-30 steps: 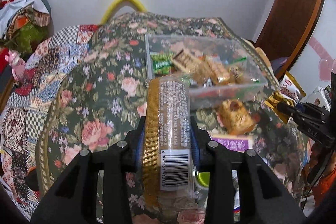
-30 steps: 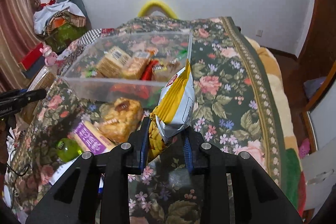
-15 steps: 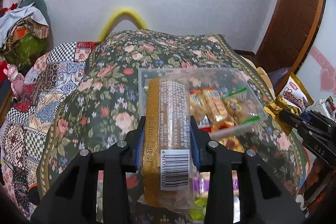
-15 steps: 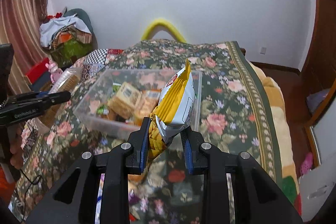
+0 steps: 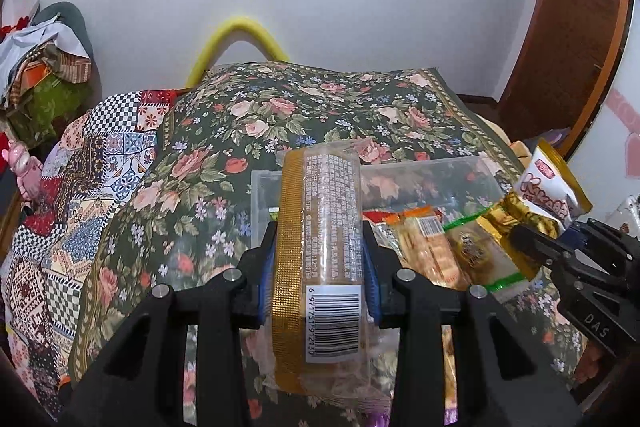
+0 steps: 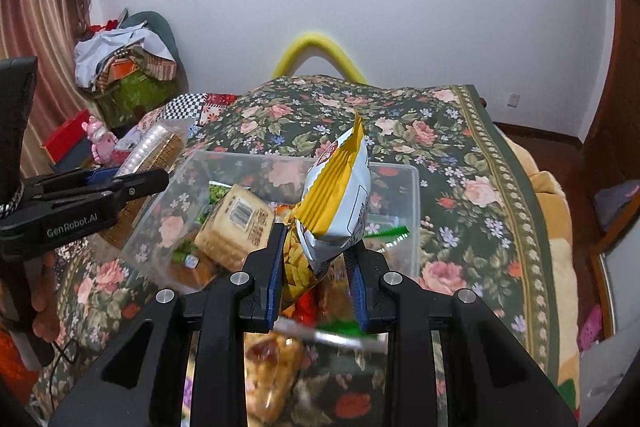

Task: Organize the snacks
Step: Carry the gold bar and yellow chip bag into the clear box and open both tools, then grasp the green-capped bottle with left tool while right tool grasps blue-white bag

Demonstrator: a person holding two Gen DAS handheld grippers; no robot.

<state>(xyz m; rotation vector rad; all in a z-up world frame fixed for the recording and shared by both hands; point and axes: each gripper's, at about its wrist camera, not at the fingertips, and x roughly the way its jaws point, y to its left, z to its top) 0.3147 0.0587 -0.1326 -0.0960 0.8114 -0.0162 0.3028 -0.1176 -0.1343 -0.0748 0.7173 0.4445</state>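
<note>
Now the left gripper (image 5: 320, 259) clamps a long cracker sleeve (image 5: 320, 247) and the right gripper (image 6: 316, 259) pinches a yellow snack bag (image 6: 336, 203), a clear bin (image 6: 396, 187) just beyond both.

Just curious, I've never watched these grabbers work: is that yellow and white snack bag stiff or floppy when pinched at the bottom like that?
The yellow and white snack bag stands upright above the right gripper, so probably puffy and light. Its crinkled base suggests it crushes easily.
</note>
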